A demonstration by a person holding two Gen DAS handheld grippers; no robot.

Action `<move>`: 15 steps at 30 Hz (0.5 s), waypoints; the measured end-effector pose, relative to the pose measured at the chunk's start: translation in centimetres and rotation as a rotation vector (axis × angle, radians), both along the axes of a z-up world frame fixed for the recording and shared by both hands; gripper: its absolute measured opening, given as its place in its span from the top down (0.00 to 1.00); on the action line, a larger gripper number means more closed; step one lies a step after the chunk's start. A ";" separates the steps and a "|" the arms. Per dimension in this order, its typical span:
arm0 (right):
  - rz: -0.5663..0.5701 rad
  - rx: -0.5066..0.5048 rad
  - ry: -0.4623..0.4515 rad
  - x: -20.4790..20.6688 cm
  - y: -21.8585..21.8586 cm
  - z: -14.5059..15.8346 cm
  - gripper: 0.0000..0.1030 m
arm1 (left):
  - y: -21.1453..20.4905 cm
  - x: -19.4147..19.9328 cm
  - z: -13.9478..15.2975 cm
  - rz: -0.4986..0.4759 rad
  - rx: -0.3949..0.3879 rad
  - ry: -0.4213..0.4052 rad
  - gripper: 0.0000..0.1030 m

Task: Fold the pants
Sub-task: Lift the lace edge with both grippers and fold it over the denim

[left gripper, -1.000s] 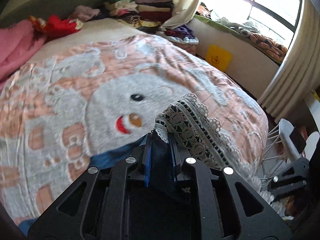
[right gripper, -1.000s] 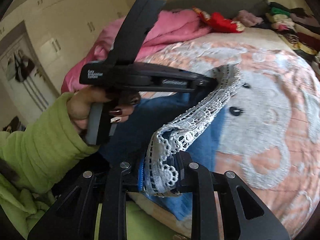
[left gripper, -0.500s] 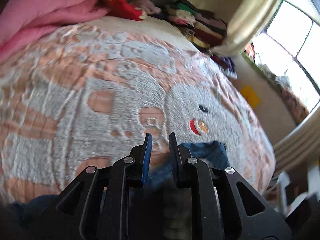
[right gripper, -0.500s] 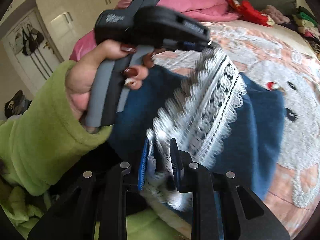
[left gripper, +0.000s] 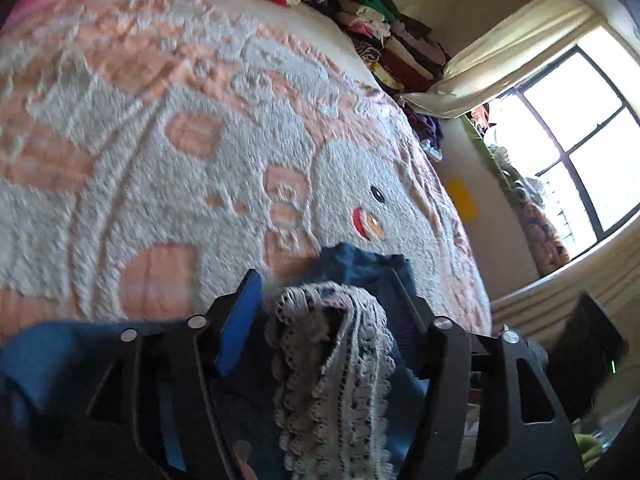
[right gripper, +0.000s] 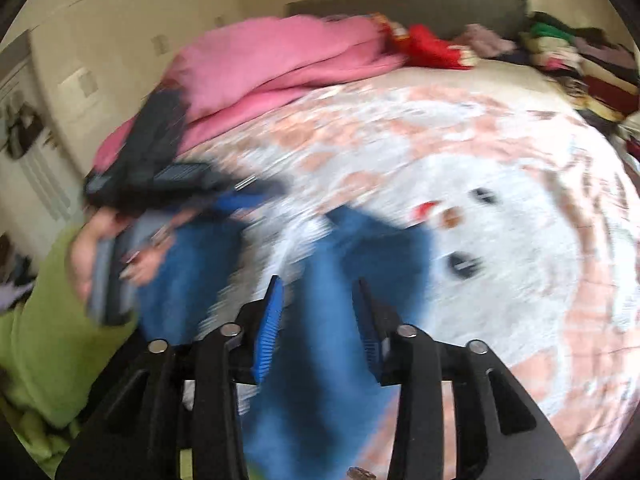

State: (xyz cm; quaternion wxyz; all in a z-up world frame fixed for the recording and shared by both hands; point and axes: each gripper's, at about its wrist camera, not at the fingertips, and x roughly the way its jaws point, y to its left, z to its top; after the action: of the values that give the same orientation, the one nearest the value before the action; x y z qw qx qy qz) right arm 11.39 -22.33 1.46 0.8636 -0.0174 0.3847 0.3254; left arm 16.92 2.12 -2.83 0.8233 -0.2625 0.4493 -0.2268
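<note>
Blue pants (left gripper: 360,268) with a white lace hem (left gripper: 332,344) lie on the peach and white fleece blanket (left gripper: 160,160). In the left wrist view the lace strip runs loose between the fingers of my left gripper (left gripper: 324,296), whose jaws are opening with a gap on both sides. The right wrist view is blurred. There my right gripper (right gripper: 318,284) hangs just above the pants (right gripper: 376,256), its jaws opening too and no pad pressing on cloth. A hand in a green sleeve (right gripper: 52,320) holds the left gripper (right gripper: 172,180) at the left.
A pink quilt (right gripper: 280,60) is bunched at the head of the bed. Stacks of folded clothes (left gripper: 392,40) line the far corner. To the right of the bed are a window (left gripper: 572,128), curtains and a low wall. A wardrobe (right gripper: 100,60) stands on the left.
Both grippers were shut on the lace hem and have let it go; their jaws now stand apart. The pants dropped onto the blanket. The left gripper rolled and swung left across the bed.
</note>
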 end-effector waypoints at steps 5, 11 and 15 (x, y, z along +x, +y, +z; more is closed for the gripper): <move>-0.058 -0.051 0.014 5.0 -1.6 -0.8 0.51 | -1.1 0.0 -0.9 0.005 0.058 0.037 0.42; -0.084 -0.007 0.184 11.3 -1.8 -4.5 0.41 | -2.3 0.1 -1.4 -0.012 0.128 0.034 0.78; -0.068 0.078 0.264 12.3 -1.8 -6.0 0.81 | -2.5 0.0 -0.9 -0.021 0.129 0.004 0.87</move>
State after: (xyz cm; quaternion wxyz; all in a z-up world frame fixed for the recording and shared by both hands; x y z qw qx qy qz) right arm 23.67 -24.14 -4.56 0.8159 0.0720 0.4826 0.3102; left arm 16.92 -0.36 -3.77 0.8351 -0.2047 0.4675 -0.2051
